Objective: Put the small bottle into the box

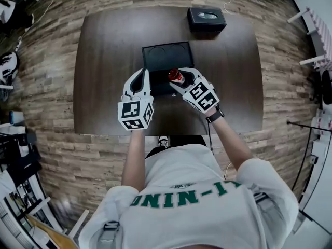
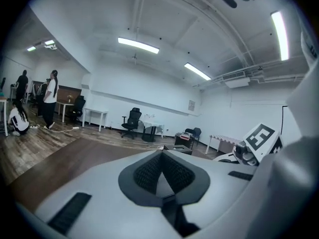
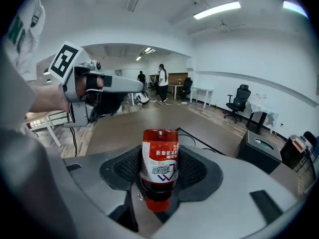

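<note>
We look steeply down on the desk (image 1: 104,61) from overhead; cameras on the left gripper (image 1: 142,72) and right gripper (image 1: 180,78) skim across it.

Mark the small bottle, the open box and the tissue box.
small bottle (image 3: 159,169): right gripper view, on its white label.
open box (image 1: 161,56): head view, on its bare inside floor.
tissue box (image 1: 206,15): head view, on its top, at the oval slot.
</note>
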Motion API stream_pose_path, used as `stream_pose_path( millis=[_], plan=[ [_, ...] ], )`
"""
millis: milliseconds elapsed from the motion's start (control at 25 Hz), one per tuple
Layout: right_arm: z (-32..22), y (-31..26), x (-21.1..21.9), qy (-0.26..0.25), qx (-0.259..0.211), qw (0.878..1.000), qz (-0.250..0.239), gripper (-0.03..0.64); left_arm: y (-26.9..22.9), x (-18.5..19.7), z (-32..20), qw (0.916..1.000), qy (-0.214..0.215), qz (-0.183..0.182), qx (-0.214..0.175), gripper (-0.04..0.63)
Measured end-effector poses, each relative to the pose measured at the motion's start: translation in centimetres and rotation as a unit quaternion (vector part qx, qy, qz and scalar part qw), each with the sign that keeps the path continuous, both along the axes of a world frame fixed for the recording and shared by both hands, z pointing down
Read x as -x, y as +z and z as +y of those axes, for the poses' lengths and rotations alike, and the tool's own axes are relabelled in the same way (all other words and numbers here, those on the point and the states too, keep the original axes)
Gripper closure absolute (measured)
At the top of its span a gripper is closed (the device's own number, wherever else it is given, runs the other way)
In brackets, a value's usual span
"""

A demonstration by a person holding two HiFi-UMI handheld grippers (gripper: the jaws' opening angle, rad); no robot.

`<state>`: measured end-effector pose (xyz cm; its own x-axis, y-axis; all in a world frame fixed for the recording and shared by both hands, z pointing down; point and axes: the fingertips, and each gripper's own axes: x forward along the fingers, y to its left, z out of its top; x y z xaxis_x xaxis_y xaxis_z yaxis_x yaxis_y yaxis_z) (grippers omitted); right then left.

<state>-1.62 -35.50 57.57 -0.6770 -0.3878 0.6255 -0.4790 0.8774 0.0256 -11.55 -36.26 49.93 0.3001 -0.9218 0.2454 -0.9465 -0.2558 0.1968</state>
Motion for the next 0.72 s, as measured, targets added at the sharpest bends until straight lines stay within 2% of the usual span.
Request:
stream_pose_path(
  millis=[280, 720],
  plan=[
    [-1.6, 5.0, 1.8, -0.088, 0.01, 0.994, 0.069, 0.388, 2.6, 0.3, -2.2, 0.9998, 0.003, 0.007, 0.02, 0.583],
    [-1.6, 12.8, 2.5, -0.198, 0.021, 0.967, 0.161, 0.388, 5.9, 0.7, -2.7, 0.9987, -0.005, 0.008, 0.049, 0.583]
  ],
)
